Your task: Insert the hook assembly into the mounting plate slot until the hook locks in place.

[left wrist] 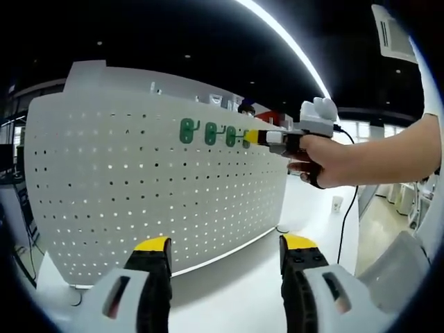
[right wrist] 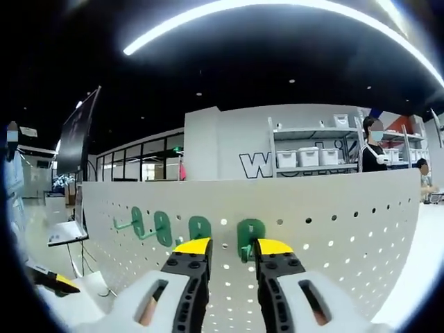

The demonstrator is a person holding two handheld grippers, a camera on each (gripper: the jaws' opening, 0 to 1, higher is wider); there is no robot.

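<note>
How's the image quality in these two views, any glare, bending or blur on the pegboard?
Left gripper view: the pegboard bows strongly from fisheye, evenly lit, holes sharp; a ceiling light strip blows out white. Right gripper view: the green hooks look slightly soft, and the light strip arcs overhead.

I see white worktop (left wrist: 250,277), smooth surface. White perforated panel (left wrist: 152,187) stands upright on it, lower edge touching worktop, curved in my left gripper view. Black cable (left wrist: 345,222) hangs down toward worktop at right. Small white block (left wrist: 336,203) sits on worktop near cable.
</note>
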